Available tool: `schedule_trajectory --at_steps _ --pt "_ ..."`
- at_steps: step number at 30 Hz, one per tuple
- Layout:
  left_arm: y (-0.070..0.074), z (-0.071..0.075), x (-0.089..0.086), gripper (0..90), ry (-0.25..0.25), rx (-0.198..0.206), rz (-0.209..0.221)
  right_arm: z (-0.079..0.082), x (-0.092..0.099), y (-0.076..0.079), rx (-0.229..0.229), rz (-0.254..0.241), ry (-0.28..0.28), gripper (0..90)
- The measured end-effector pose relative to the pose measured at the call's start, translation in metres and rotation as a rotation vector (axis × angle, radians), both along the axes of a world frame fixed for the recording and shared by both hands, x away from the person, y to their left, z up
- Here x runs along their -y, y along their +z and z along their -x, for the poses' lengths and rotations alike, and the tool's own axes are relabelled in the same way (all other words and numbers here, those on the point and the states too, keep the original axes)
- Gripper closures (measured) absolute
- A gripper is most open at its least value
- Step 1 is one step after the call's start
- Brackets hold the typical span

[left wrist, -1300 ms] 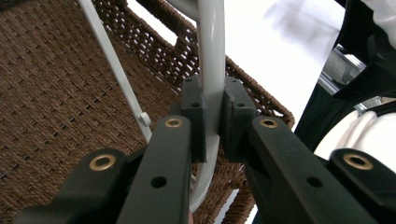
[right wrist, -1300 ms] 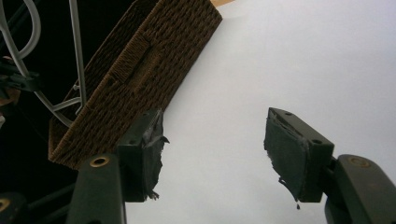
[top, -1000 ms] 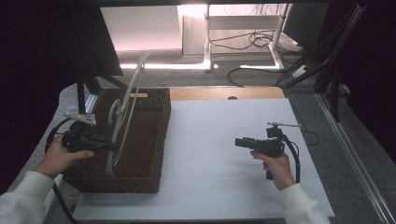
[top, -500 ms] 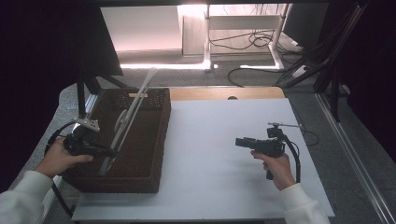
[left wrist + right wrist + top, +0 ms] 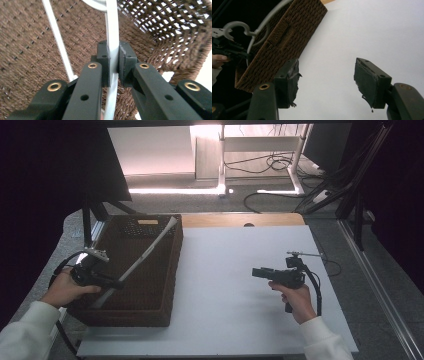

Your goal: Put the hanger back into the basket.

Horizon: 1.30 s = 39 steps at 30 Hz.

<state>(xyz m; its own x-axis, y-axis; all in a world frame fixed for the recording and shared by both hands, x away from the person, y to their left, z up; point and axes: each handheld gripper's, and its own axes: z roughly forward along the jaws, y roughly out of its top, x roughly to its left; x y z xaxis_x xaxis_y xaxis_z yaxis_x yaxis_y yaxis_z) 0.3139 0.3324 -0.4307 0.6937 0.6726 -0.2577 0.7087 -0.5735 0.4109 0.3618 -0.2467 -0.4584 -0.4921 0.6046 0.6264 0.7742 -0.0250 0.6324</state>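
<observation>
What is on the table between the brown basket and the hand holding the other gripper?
Nothing. In the high view, the white table top is bare between the woven basket and the right gripper. The right gripper view shows the same bare white stretch.

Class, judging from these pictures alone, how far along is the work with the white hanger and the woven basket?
Done: the left hand-held gripper has its jaws shut on the white hanger. In hand: the hanger lies tilted across the brown woven basket, one end at the far rim. Left, probably: getting it out onto the white table. The right hand-held gripper waits open above the table.
</observation>
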Motion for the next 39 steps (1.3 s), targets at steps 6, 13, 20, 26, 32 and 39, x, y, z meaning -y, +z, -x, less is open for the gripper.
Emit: schedule_trajectory --at_steps 6,13,20,26,32,39 --pt "0.003 -0.003 0.003 30.0 0.089 0.042 0.003 0.0 0.001 0.0 0.002 -0.002 -0.001 37.1" --pt "0.021 0.005 0.013 27.5 0.094 0.132 0.117 0.0 0.001 0.0 0.002 -0.003 -0.001 37.0" --pt "0.027 0.019 0.03 29.0 0.114 0.224 0.115 -0.001 0.0 0.0 0.009 -0.001 0.004 36.5" --pt "0.029 0.036 0.054 29.1 0.156 0.334 0.061 0.002 -0.002 0.001 0.049 0.036 0.025 34.5" --pt "0.033 0.055 0.078 30.6 0.149 0.42 0.062 0.004 -0.003 0.002 0.077 0.076 0.035 33.4" --pt "0.031 0.07 0.097 31.0 0.14 0.438 0.114 0.004 -0.002 0.003 0.107 0.122 0.041 32.4"
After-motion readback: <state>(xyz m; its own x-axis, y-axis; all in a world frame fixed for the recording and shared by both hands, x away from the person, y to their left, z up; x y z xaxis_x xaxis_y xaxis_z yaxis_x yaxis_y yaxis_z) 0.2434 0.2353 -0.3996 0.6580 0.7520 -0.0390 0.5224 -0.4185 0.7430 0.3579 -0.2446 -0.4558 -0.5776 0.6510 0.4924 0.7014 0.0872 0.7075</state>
